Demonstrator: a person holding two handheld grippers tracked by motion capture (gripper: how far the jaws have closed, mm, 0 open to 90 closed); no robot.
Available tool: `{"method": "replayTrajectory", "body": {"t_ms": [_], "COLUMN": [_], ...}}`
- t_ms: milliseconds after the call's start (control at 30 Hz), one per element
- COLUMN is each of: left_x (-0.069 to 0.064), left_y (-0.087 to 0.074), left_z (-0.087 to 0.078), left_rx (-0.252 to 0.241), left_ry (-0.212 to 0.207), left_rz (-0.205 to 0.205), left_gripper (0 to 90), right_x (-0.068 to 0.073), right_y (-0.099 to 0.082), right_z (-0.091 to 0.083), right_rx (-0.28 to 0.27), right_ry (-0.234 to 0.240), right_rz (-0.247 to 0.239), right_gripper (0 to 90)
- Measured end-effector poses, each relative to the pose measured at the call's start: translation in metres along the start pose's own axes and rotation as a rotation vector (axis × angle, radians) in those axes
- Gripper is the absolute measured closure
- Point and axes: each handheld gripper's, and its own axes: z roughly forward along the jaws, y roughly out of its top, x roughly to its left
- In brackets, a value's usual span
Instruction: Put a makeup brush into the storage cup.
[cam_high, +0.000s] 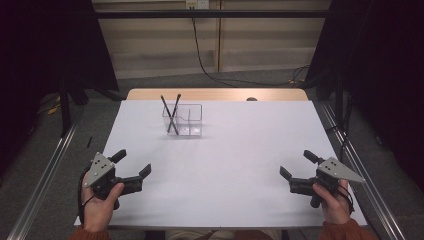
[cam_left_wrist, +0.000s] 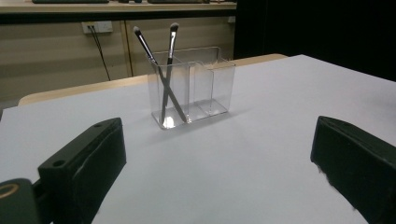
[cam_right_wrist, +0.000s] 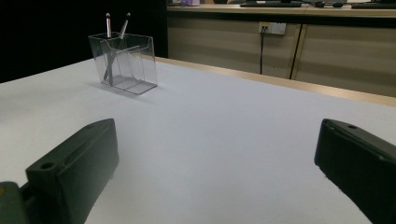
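A clear plastic organizer (cam_high: 183, 120) (cam_left_wrist: 191, 86) (cam_right_wrist: 123, 62) with compartments stands toward the back of the white table (cam_high: 225, 165). Two thin makeup brushes (cam_high: 171, 114) (cam_left_wrist: 163, 70) (cam_right_wrist: 114, 28) lean crossed in its left compartment, bristles up. My left gripper (cam_high: 132, 162) (cam_left_wrist: 219, 172) rests at the table's front left, held in a hand, jaws wide apart with nothing between them. At the front right, my right gripper (cam_high: 298, 164) (cam_right_wrist: 217, 170) is likewise open and holds nothing. Both grippers are well short of the organizer.
The table's wooden far edge (cam_high: 215, 94) shows behind the white sheet. Metal rails (cam_high: 45, 175) run along both sides on the floor. A black cable (cam_high: 205, 65) hangs down the back wall. Dark curtains flank the space.
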Motion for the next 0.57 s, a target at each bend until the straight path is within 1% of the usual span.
{"method": "replayTrajectory", "body": {"t_ms": [33, 167, 233, 367, 500, 567], "left_x": [0.0001, -0.0011, -0.0006, 0.0009, 0.0024, 0.0026], "left_y": [0.0001, -0.0019, -0.0033, -0.0082, -0.0087, -0.0097], "left_z": [-0.0012, -0.0043, -0.0046, -0.0034, -0.0028, -0.0019], "left_rx": [0.001, -0.010, -0.008, 0.011, 0.015, 0.023], "left_ry": [0.000, 0.008, 0.011, 0.010, 0.011, 0.012], "left_rz": [0.007, 0.003, 0.011, 0.004, 0.001, -0.001], "left_gripper": [3.2, 3.2, 3.2, 3.2, 3.1, 3.0], "right_x": [0.0000, 0.0001, 0.0003, 0.0006, -0.0001, 0.0002], "right_y": [0.0000, -0.0002, -0.0001, -0.0001, -0.0004, -0.0004], "right_z": [0.0000, -0.0001, -0.0006, -0.0009, -0.0002, 0.0001], "right_rx": [0.000, 0.001, 0.001, 0.004, 0.008, 0.010], "right_ry": [0.001, 0.002, 0.001, 0.002, 0.000, 0.001], "right_rz": [-0.001, -0.005, -0.003, -0.006, -0.011, -0.003], "right_gripper": [0.0, 0.0, 0.0, 0.0, 0.0, 0.0]}}
